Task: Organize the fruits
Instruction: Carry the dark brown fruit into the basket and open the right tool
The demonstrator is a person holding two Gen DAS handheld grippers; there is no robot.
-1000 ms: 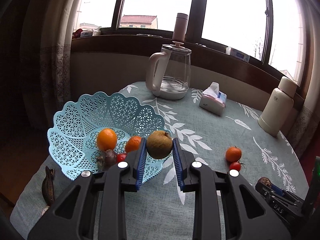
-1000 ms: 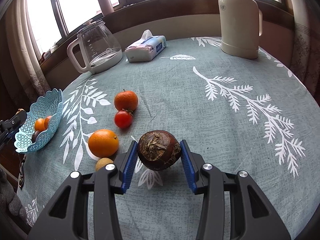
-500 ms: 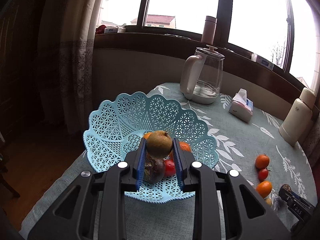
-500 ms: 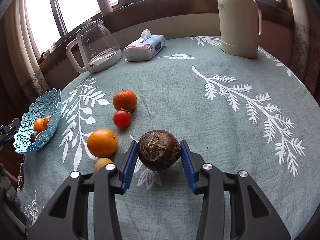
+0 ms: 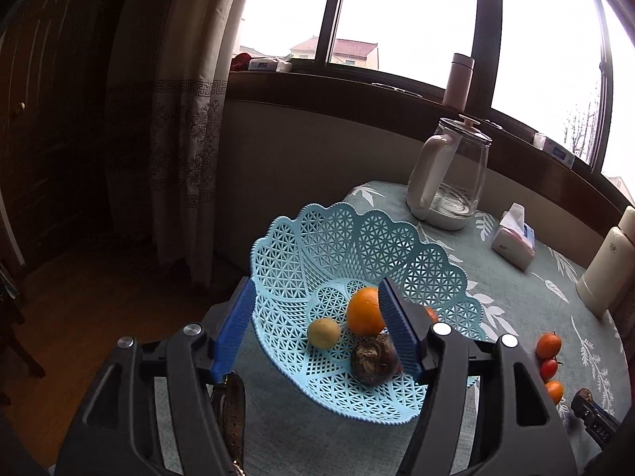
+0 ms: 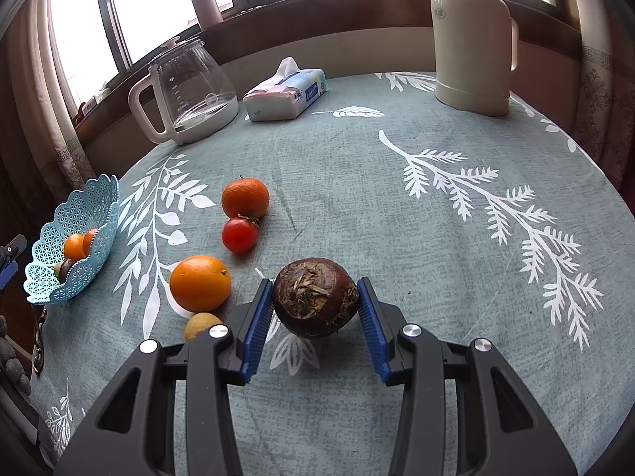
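Observation:
My left gripper hangs open above the light blue lattice basket. Inside the basket lie a small yellow-brown fruit, an orange and a dark brown fruit. My right gripper is shut on another dark brown fruit, just above the tablecloth. To its left on the cloth are a large orange, a yellow-brown fruit, a tomato and a mandarin. The basket shows at the far left of the right wrist view.
A glass kettle, a tissue pack and a cream thermos stand along the back of the table. The basket sits near the table's left edge, with a curtain and dark floor beyond. The mandarin and tomato lie right of the basket.
My left gripper has opened and let go of the yellow-brown fruit, which now lies in the basket. The left view shifted further left over the basket. The right gripper still holds its fruit.

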